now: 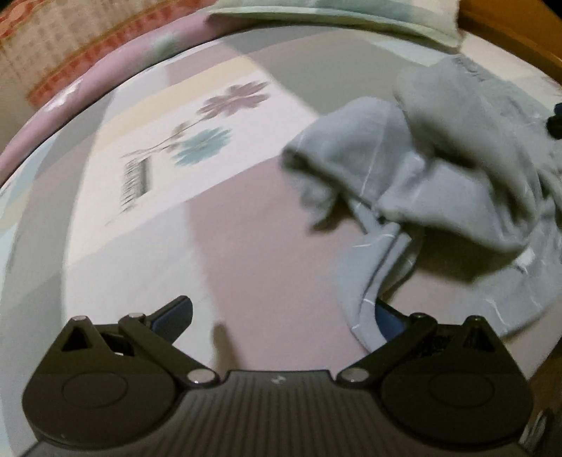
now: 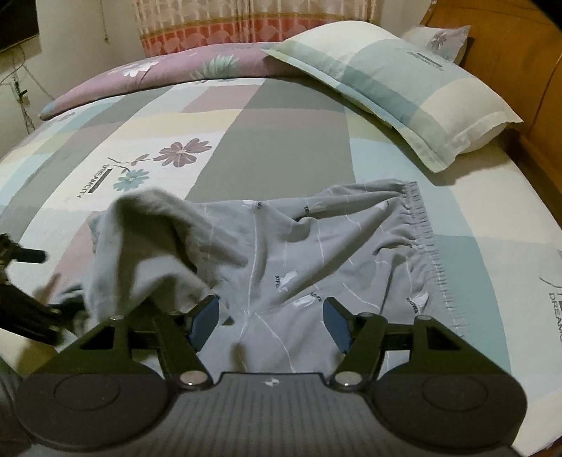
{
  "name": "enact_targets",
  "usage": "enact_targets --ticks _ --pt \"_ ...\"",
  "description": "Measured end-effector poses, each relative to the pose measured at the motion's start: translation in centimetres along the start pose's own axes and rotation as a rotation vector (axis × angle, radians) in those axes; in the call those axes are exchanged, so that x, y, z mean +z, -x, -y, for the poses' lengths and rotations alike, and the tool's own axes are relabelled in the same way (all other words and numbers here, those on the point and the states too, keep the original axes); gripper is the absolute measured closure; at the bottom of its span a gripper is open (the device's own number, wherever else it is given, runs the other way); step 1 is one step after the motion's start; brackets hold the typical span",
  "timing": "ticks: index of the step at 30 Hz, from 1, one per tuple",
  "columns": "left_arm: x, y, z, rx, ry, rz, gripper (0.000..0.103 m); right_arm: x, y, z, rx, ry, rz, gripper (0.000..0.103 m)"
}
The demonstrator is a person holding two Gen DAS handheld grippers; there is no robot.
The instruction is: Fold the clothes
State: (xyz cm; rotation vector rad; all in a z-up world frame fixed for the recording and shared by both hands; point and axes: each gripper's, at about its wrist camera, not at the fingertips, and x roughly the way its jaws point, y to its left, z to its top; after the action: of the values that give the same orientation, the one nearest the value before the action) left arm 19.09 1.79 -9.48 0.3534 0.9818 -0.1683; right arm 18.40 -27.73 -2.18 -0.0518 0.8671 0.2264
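Grey shorts point(image 2: 316, 253) with thin white lines and small printed marks lie crumpled on a bed point(image 2: 274, 133) covered in a patchwork sheet of grey, cream, mauve and pale blue blocks. Their gathered waistband sits on the side nearest the pillow point(image 2: 404, 88), which rests against a wooden headboard point(image 2: 509, 70). The shorts' far side, away from the pillow, is lifted into a blurred, humped fold.

The right tool point(image 2: 270, 321) hovers just above the near edge of the shorts, its blue-padded jaws spread apart with nothing between them; cloth shows below the gap.

The left tool point(image 1: 281, 316) is beside the shorts, on the side away from the pillow. Its jaws are wide apart and grasp nothing. One finger stands over bare sheet; the other is partly hidden behind a hanging edge of the shorts point(image 1: 421, 168).

A printed flower point(image 2: 182, 153) on the sheet lies beyond the shorts, opposite the pillow. A patterned curtain point(image 2: 246, 21) hangs behind the bed.
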Motion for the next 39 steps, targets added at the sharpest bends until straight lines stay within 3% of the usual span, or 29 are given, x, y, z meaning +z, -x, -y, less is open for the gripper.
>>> enact_targets --ticks 5,8,12,17,20,26,30,31,36,39 --pt "-2.3 2.2 -3.4 0.04 0.054 -0.028 0.001 0.5 0.8 -1.7 0.013 0.047 0.018 0.033" --pt "-2.6 3.9 -4.2 -0.013 0.071 -0.018 0.001 1.0 1.3 -2.8 0.031 0.074 0.031 0.032" --pt "-2.1 6.0 -2.7 -0.129 -0.013 0.034 0.001 2.4 1.2 -5.4 0.089 0.132 0.047 0.032" --pt "-1.1 6.6 -2.3 -0.139 -0.031 0.087 0.001 3.9 0.5 -9.4 0.144 0.22 0.07 0.033" --pt "-0.9 6.3 -2.3 -0.125 -0.013 0.101 0.001 3.7 0.1 -10.1 0.161 0.225 0.057 0.033" --pt "-0.4 2.1 0.3 -0.253 -0.014 0.082 0.001 2.6 -0.7 -9.5 0.162 0.205 0.014 0.033" --pt "-0.9 -1.5 2.0 -0.336 -0.001 -0.006 0.0 2.0 -0.6 -8.4 0.153 0.186 0.004 0.033" --pt "-1.3 -1.3 2.0 -0.331 0.0 0.035 0.0 1.8 -0.5 -8.1 0.152 0.182 0.004 0.033" --pt "-2.4 -1.2 1.7 -0.347 -0.01 0.095 0.0 1.2 -0.7 -7.1 0.161 0.159 0.004 0.033" --pt "-2.5 -1.1 1.6 -0.35 -0.025 0.09 0.0 0.7 -1.0 -6.7 0.172 0.138 -0.005 0.033"
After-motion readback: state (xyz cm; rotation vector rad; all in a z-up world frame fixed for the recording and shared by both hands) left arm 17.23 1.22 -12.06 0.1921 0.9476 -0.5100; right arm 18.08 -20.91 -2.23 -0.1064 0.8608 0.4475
